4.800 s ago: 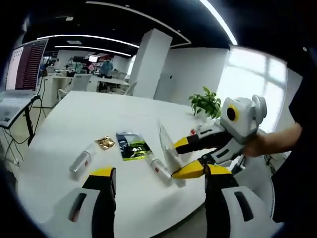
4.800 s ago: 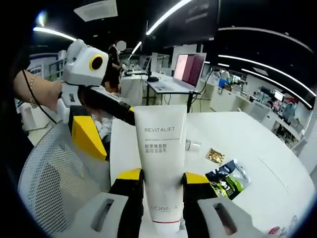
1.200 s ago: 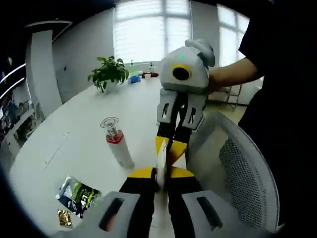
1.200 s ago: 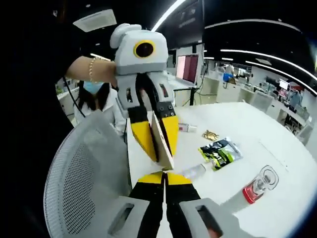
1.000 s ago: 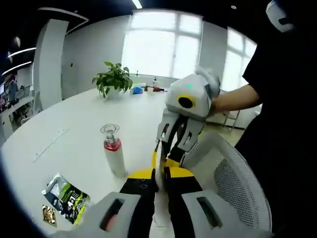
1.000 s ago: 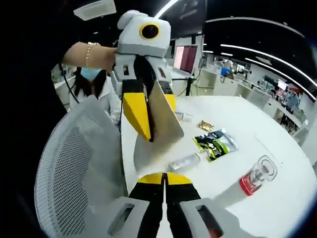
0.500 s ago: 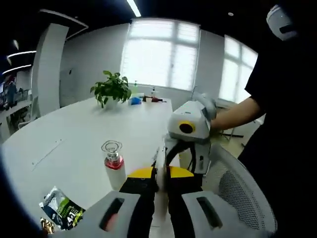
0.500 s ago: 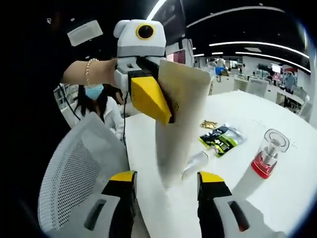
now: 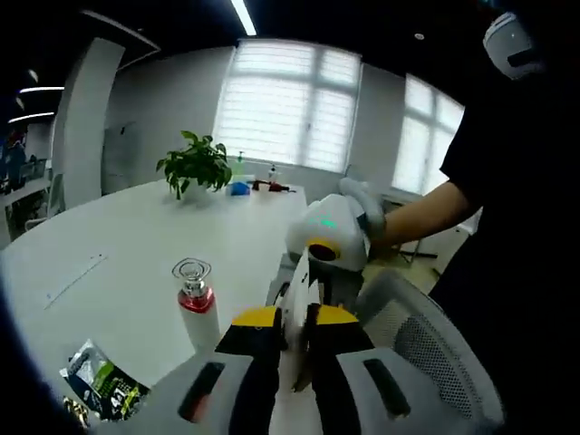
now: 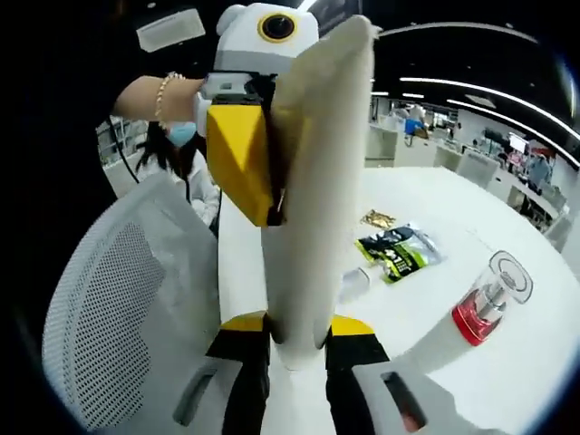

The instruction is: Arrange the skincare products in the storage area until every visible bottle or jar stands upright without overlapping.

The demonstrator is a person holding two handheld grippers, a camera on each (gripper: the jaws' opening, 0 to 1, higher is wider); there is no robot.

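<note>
The tube (image 10: pixel 313 190) is clamped upright by the left gripper (image 9: pixel 294 319) and pinched at its base by the right gripper (image 10: pixel 294 328). A bottle (image 9: pixel 196 306) stands on the table (image 9: pixel 109 263) at 9 o'clock.

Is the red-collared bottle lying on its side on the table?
No, the red-collared bottle stands upright on the white table, clear cap on top.

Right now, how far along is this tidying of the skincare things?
Partly. The bottle with the red collar already stands upright on the white table. In hand is the white tube: the left gripper pinches its upper end, and the right gripper closes around its lower end. Left to do: stand that tube up, then the small clear bottle lying beside the green packet.
</note>
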